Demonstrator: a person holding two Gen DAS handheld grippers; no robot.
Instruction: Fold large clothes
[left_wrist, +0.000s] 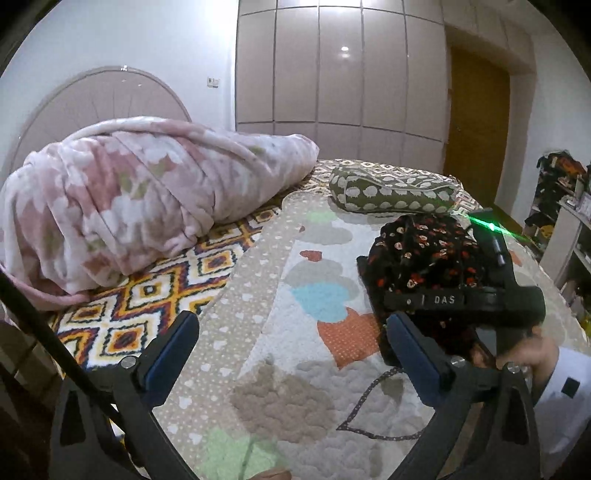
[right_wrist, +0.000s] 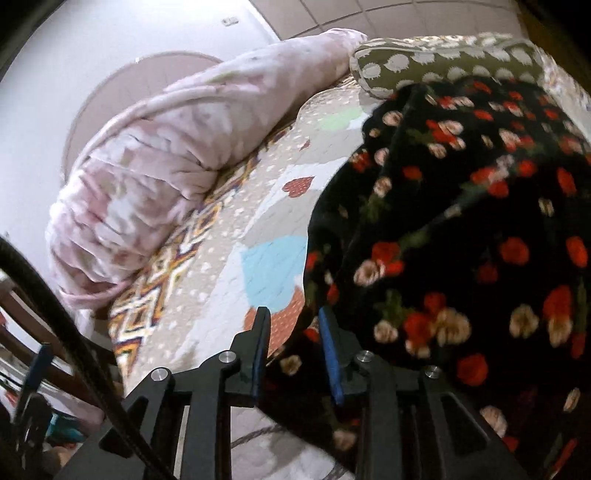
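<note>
Lying bunched on the quilt (left_wrist: 280, 369), the black floral garment (left_wrist: 417, 254) sits at the right side of the bed, just in front of the green pillow (left_wrist: 391, 192) and well apart from the rolled pink blanket (left_wrist: 140, 199) against the headboard (left_wrist: 110, 96). The left gripper (left_wrist: 291, 354) hangs over bare quilt with its jaws spread as wide as they go and nothing between them; its blue pads (left_wrist: 173, 350) touch no cloth. The right gripper (right_wrist: 295, 350) is narrowly parted, with the garment's left edge lying in the gap between its fingers (right_wrist: 330, 354); the picture is blurred there, so whether the pads press on the fabric cannot be told. From the left wrist view the right gripper's black body (left_wrist: 461, 299) lies across the near side of the garment, a green light glowing at its far end, and a hand (left_wrist: 532, 350) in a white sleeve (left_wrist: 569, 391) grips it from below. A patterned rug-like cover (left_wrist: 155, 295) shows between quilt and blanket. Behind the bed stand a pale wardrobe (left_wrist: 340, 66) and a brown door (left_wrist: 476, 114), with cluttered shelves (left_wrist: 561, 206) at the far right.
</note>
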